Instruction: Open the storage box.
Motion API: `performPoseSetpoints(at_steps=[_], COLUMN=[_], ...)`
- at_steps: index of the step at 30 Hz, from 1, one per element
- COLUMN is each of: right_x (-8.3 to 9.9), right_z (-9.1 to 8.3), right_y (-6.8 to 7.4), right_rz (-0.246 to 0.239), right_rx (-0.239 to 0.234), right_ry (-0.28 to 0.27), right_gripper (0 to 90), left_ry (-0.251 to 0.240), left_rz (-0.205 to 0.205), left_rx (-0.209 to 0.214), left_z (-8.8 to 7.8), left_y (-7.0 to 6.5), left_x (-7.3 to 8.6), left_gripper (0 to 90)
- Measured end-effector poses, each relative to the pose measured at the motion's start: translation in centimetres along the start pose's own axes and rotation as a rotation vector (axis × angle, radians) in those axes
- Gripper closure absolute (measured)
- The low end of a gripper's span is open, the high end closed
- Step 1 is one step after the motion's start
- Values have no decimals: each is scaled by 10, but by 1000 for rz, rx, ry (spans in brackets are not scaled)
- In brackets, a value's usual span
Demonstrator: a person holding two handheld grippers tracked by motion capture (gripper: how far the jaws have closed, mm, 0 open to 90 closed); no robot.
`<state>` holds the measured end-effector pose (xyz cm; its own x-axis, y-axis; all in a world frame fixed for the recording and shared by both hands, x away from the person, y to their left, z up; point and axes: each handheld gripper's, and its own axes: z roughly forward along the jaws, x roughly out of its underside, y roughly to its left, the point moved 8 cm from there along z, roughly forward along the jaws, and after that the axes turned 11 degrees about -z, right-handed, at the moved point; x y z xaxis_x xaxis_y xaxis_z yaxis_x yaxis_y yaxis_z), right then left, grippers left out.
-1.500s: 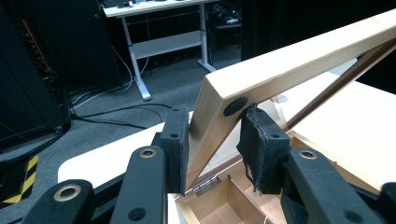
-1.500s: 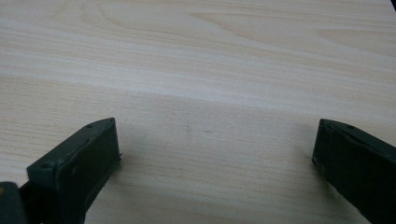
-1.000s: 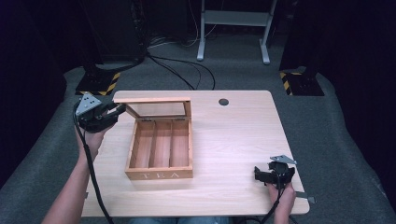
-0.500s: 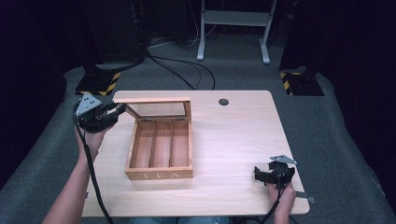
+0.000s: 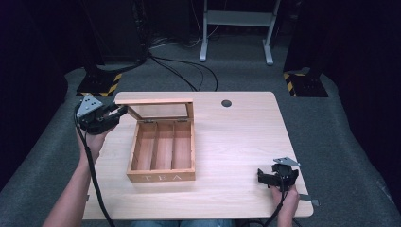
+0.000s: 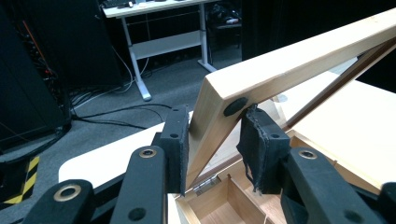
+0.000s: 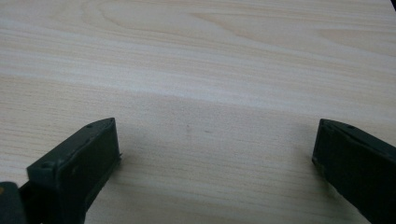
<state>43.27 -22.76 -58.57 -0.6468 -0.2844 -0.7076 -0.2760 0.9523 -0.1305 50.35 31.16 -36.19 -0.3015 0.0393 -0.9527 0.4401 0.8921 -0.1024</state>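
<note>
**Tea box lid held up at the tabletop's left side**

A dark room with grey carpet, loose black cables and a white-legged stand (image 5: 236, 28) at twelve o'clock surrounded a pale wooden tabletop (image 5: 236, 142). A small round grommet (image 5: 226, 103) sat in the tabletop near its far edge.

The wooden tea box (image 5: 162, 153) stood left of the tabletop's centre, its three long compartments bare and the word TEA on its near wall. Its glass-paned lid (image 5: 158, 108) stood raised on the far side, tilted back on its hinges.

The left gripper (image 5: 112, 115) sat at about nine o'clock from the box, and in the left gripper view it (image 6: 212, 144) was clamped on the lid's (image 6: 280, 70) wooden frame at a corner, one pad on each face of the frame, a hinge just below.

The right gripper (image 5: 265, 176) rested near the tabletop's edge at about four o'clock from the box, well apart from it. In the right gripper view it (image 7: 215, 144) had its jaws spread wide over bare wood, with nothing between them.
</note>
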Motion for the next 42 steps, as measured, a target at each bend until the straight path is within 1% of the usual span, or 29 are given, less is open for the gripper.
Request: performPoseSetpoints(at_steps=[5, 6, 8, 9, 11, 12, 19, 24, 27, 34, 39, 42], right_x=[0, 0, 0, 0, 0, 0, 0, 0, 0, 0, 0, 0], right_z=[0, 0, 0, 0, 0, 0, 0, 0, 0, 0, 0, 0], right_y=[0, 0, 0, 0, 0, 0, 0, 0, 0, 0, 0, 0], right_rz=[0, 1, -1, 1, 0, -2, -1, -3, -3, 0, -4, 0], right_rx=[0, 0, -1, 0, 0, 1, 0, 0, 0, 0, 0, 0], right_ry=[4, -3, 4, -2, 4, -6, 4, 3, 3, 3, 3, -4], right_gripper=[1, 1, 1, 1, 1, 1, 1, 1, 1, 1, 1, 1], left_ry=[-2, -2, -3, -4, -1, -1, 0, -1, -8, -15, -24, -28], left_rz=[4, 3, 3, 3, 5, 7, 4, 12, 7, 17, 32, 29], left_rx=[0, 0, 0, 0, 1, 0, -1, 1, -1, -2, -9, -9], left_z=[0, 0, 0, 0, 0, 0, -1, -2, -3, -8, -14, -16], left_y=[0, 0, 0, 0, 0, 0, -1, -1, -2, -5, -9, -11], left_x=[0, 0, 0, 0, 0, 0, 1, 3, 4, 10, 19, 23], left_gripper=[630, 630, 631, 631, 631, 631, 631, 631, 630, 628, 627, 625])
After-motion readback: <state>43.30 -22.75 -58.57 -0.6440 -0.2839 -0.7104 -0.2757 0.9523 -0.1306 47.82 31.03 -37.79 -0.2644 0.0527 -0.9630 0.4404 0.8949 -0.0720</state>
